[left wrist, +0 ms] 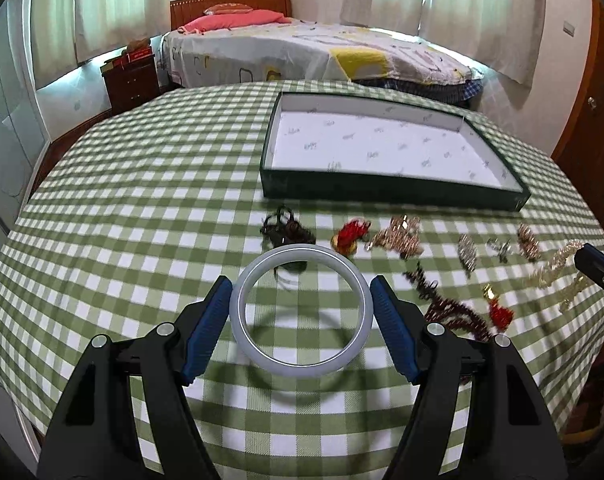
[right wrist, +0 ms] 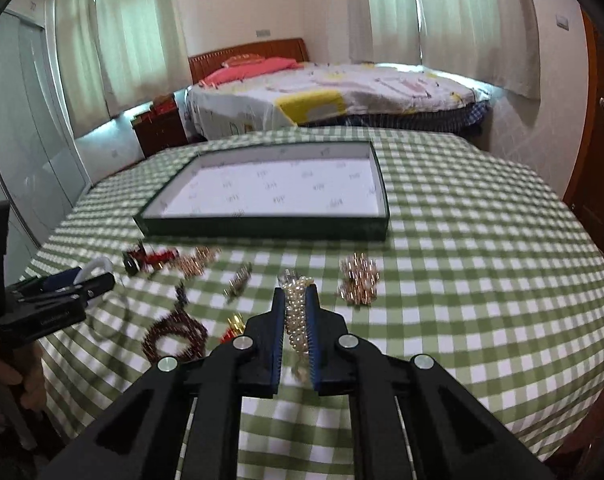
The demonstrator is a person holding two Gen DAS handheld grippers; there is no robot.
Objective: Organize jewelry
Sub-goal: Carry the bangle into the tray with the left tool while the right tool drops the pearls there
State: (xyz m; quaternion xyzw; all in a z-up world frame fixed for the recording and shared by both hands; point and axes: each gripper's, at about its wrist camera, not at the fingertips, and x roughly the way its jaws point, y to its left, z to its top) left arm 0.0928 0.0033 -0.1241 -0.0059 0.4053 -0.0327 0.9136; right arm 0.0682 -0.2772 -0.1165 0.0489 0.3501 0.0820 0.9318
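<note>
My left gripper (left wrist: 300, 292) is shut on a pale grey bangle (left wrist: 302, 370), blue pads pressing its two sides, a little above the green checked tablecloth (left wrist: 142, 208). My right gripper (right wrist: 296, 292) is shut on a pearl strand (right wrist: 296, 320), which hangs between its pads above the cloth. The green-walled tray (left wrist: 381, 190) with a white printed lining lies beyond both grippers, with nothing in it; the right wrist view shows the tray (right wrist: 262, 228) too. Loose pieces lie in front of it: a dark red bead bracelet (right wrist: 174, 332), a rose-gold cluster (right wrist: 357, 280) and a red ornament (left wrist: 349, 236).
More small jewelry is strewn in a row between the grippers and the tray, including a dark tangled piece (left wrist: 286, 232). A person's hand (right wrist: 6, 384) holds the left gripper at the table's left. Behind the table stand a bed (left wrist: 302, 52) and a wooden nightstand (left wrist: 132, 80).
</note>
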